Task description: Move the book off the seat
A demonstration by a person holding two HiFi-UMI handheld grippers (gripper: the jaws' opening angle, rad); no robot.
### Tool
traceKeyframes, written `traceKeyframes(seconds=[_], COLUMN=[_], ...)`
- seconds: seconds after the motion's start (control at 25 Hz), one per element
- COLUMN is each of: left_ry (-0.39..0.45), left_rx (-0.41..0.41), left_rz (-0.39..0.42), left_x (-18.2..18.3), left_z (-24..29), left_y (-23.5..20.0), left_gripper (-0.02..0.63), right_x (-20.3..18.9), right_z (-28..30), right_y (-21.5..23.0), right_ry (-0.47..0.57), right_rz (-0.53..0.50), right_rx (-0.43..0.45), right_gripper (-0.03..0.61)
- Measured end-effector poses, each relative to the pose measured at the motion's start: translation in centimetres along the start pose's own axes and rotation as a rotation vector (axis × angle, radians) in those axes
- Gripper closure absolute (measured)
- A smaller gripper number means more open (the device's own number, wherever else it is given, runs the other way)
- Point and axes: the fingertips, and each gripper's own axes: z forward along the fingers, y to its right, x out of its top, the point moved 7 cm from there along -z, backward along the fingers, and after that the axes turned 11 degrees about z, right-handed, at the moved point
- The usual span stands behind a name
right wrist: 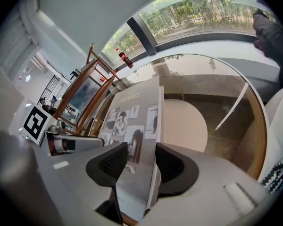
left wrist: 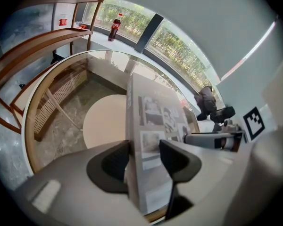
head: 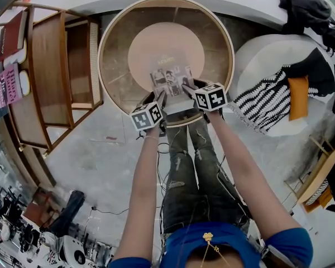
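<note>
Book (head: 170, 81) is clamped at its near edge by both the left gripper (left wrist: 144, 161) and right gripper (right wrist: 141, 161), over the round wood-rimmed seat (head: 106, 49). It's probably lifted, but that's hard to tell. With such a shallow edge grip, uneven pulling could twist it loose.

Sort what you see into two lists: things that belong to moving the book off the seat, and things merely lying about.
In the job:
book
left tongs, shut on it
right tongs, shut on it
round seat beneath

Lying about:
wooden shelf unit
cola bottle
striped cloth
</note>
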Motion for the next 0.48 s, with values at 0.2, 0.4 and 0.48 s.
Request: traceKeyframes(seconds=[0.2,0.4,0.48], left_ry=[0.0,0.0,0.001], left_rx=[-0.001,0.0,0.0], left_rz=[0.0,-0.001,-0.003], left_x=[0.03,-0.03,-0.02], left_z=[-0.04,-0.05,-0.04], left_y=[-0.09,-0.16,-0.14], left_gripper=[0.411,0.411,0.411], right_x=[0.07,0.0,-0.02], right_z=[0.02,0.13,0.22], right_y=[-0.07,-0.13,-0.14], right_ry=[-0.001,-0.003,-0.001], right_rz=[0.0,0.003,0.006], right_rx=[-0.002,-0.002,0.005], right_gripper=[0.388,0.388,0.388])
